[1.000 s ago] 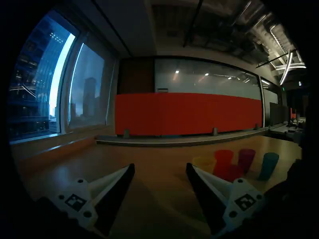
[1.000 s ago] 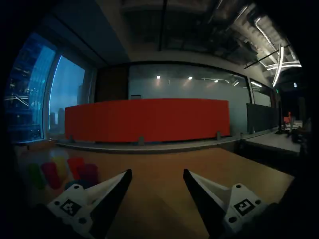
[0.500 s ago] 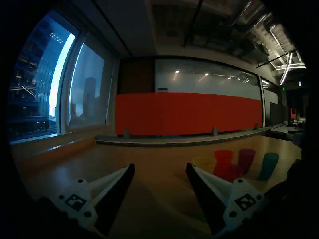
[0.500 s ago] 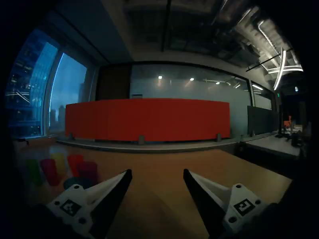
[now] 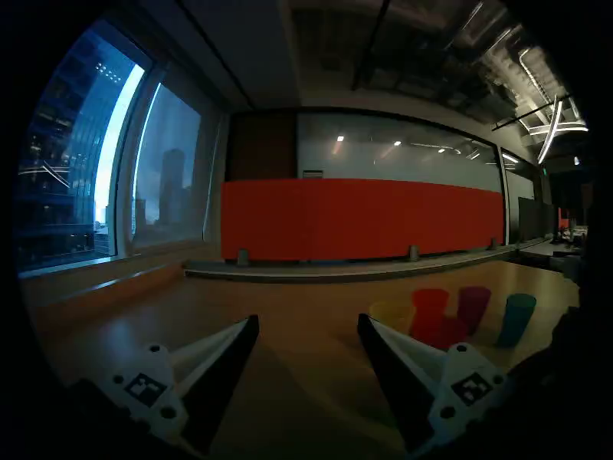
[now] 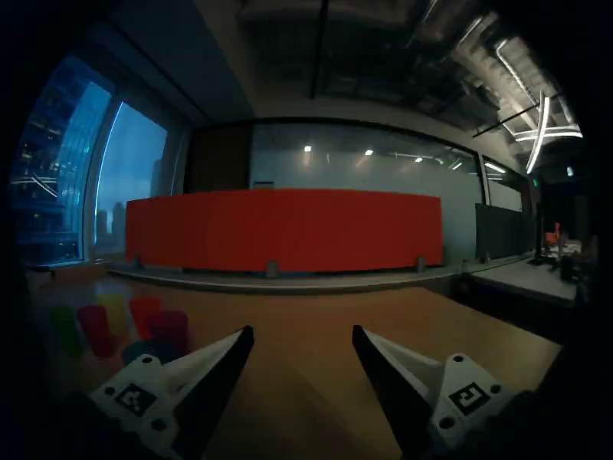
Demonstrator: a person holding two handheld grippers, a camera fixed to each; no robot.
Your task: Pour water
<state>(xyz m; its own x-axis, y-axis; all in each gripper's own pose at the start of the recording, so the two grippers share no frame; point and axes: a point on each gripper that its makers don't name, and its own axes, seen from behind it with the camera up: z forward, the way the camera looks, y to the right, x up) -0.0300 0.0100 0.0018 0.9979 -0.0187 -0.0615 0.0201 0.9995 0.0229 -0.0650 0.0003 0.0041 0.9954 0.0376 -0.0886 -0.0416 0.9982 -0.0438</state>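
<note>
The left gripper (image 5: 306, 322) hangs low over a wooden table (image 5: 306, 360), its two fingers spread wide with nothing between them. Ahead of it and off to its right, toward the table's right edge, stands a cluster of plastic cups (image 5: 452, 310), all upright. From left to right in the left gripper view there is a yellow cup (image 5: 392, 313), a red cup (image 5: 429, 307), a purple cup (image 5: 473, 305) and, a little apart from the others, a teal cup (image 5: 518, 316). The room is too dim to tell whether any cup holds water.

The right gripper (image 6: 302, 333) is also wide open and holds nothing, poised just above the same table. In the right gripper view the cups sit near the table's left side, just beyond its left finger, and a green cup (image 6: 65, 330) stands at the outer end of the group.

Along the table's far edge runs a long red panel (image 5: 360, 218). A tall window (image 5: 115, 176) lies past the left edge.
</note>
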